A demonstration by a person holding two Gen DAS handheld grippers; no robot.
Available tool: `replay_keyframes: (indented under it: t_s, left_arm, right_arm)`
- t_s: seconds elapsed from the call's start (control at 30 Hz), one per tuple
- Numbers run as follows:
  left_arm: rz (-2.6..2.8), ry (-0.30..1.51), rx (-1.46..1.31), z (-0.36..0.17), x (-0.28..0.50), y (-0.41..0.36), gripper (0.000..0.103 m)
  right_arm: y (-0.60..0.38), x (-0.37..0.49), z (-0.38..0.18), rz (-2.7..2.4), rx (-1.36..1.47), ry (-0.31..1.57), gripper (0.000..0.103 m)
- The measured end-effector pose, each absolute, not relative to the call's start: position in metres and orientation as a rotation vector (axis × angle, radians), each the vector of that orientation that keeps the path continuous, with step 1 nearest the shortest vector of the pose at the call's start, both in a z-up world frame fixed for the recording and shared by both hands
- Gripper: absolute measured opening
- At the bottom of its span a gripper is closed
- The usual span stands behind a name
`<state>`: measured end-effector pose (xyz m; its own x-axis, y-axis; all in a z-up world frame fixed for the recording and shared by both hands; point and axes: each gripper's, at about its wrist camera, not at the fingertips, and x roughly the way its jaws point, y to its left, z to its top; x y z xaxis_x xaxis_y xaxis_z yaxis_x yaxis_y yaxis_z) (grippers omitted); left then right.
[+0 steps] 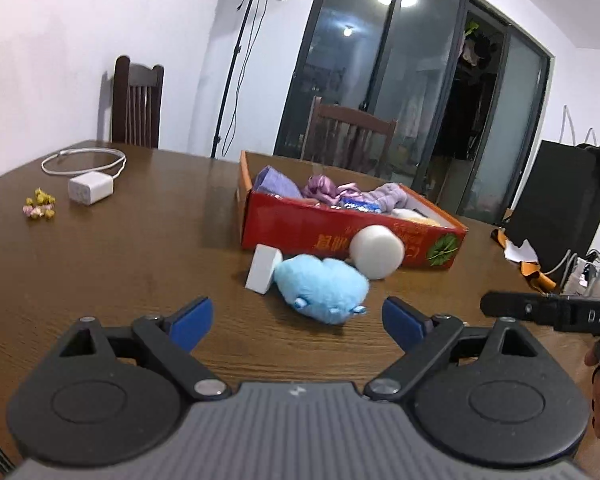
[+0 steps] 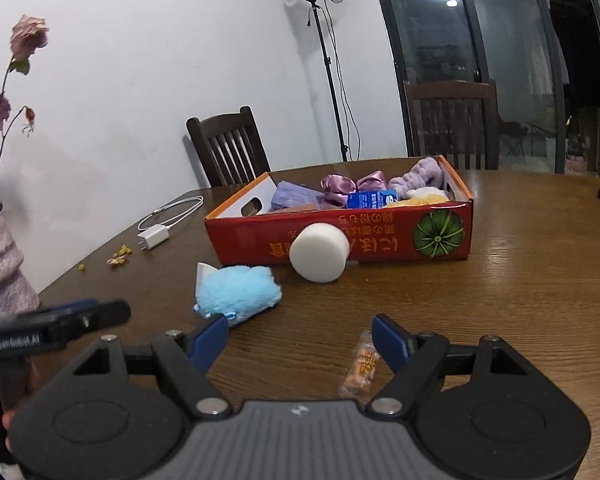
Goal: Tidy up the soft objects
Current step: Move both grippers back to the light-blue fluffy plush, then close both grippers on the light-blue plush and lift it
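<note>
A light blue plush toy (image 1: 322, 293) lies on the wooden table just ahead of my open, empty left gripper (image 1: 298, 326). A white foam block (image 1: 262, 269) leans at its left and a white foam cylinder (image 1: 376, 252) lies against the red cardboard box (image 1: 300, 232). The box holds purple cloths, a blue packet and a yellow soft item. In the right wrist view the plush (image 2: 238, 292), cylinder (image 2: 319, 257) and box (image 2: 380, 236) lie ahead of my open, empty right gripper (image 2: 300, 344). A small wrapped snack (image 2: 360, 368) lies by its right finger.
A white charger with cable (image 1: 90, 188) and small dried flowers (image 1: 40, 203) lie at the far left. A vase with wilted roses (image 2: 0, 256) stands at the left. Chairs, a light stand (image 1: 240, 60) and glass doors are behind the table. A black bag (image 1: 556, 208) stands at the right.
</note>
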<state>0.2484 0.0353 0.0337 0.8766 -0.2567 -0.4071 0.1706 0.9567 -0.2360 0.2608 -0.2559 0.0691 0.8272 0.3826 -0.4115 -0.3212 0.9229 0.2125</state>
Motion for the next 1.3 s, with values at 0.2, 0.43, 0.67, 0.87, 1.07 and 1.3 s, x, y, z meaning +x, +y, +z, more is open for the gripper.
replay_keyframes:
  t_s: [0.2,0.43,0.67,0.87,1.07,1.3]
  left_arm:
    - [-0.286,0.579,-0.317,0.029,0.292,0.043,0.065]
    - [-0.361,0.634,-0.358,0.015,0.339,0.036,0.050]
    - [-0.424,0.698,-0.472,-0.001,0.351,0.048,0.044]
    - [-0.462,0.707,-0.496,-0.002,0.349,0.049,0.041]
    - [-0.464,0.710,-0.506,-0.002,0.349,0.050,0.040]
    - [-0.466,0.708,-0.503,-0.003,0.350,0.049,0.040]
  right_arm:
    - [-0.226,0.311,0.069,0.477,0.148,0.496,0.065]
    - [-0.201,0.389,0.046,0.535,0.246,0.593,0.059]
    - [-0.206,0.404,0.025,0.630,0.384,0.671,0.047]
    - [-0.212,0.402,0.024,0.650,0.413,0.710,0.042]
    - [-0.212,0.402,0.023,0.654,0.423,0.709,0.042]
    - [-0.211,0.399,0.026,0.643,0.399,0.696,0.042]
